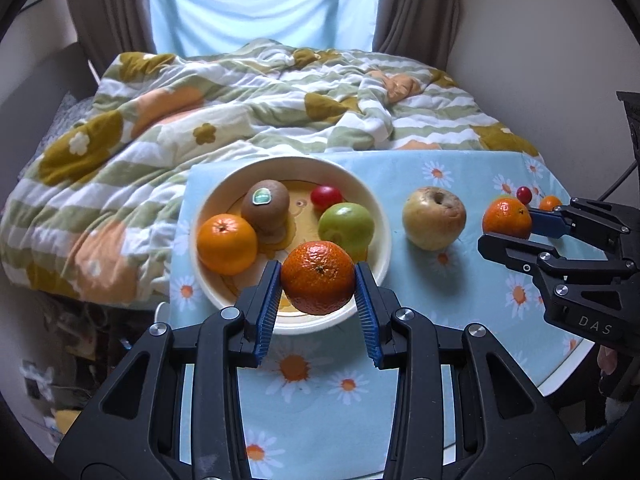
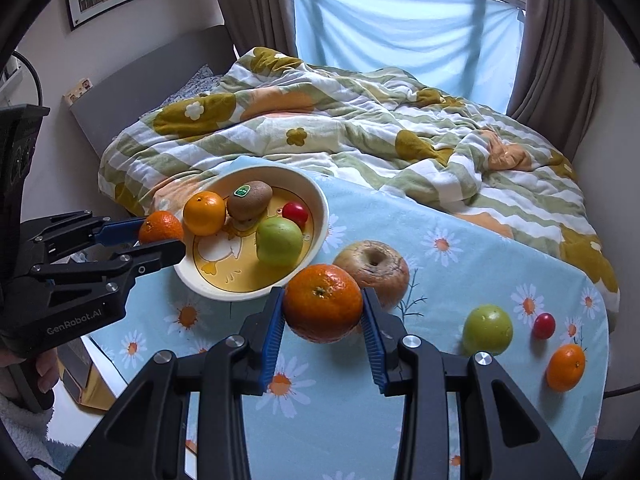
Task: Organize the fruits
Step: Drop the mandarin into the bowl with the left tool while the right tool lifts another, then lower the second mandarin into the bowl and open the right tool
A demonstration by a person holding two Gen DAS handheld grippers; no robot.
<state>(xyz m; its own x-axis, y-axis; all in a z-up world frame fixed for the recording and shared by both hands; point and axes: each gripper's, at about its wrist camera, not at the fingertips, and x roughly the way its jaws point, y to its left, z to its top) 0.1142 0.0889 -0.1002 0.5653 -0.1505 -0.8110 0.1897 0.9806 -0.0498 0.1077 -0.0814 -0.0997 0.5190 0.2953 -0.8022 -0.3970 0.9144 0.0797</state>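
Your left gripper clamps a mandarin over the bowl's near rim; your right gripper clamps another orange — release early and either rolls off the bench.

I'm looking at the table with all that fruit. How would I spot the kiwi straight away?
Find the cream bowl on the daisy tablecloth, near the bed. Inside, toward the back, the kiwi stands beside an orange. It is the only brown, fuzzy fruit there, and it carries a small green sticker.
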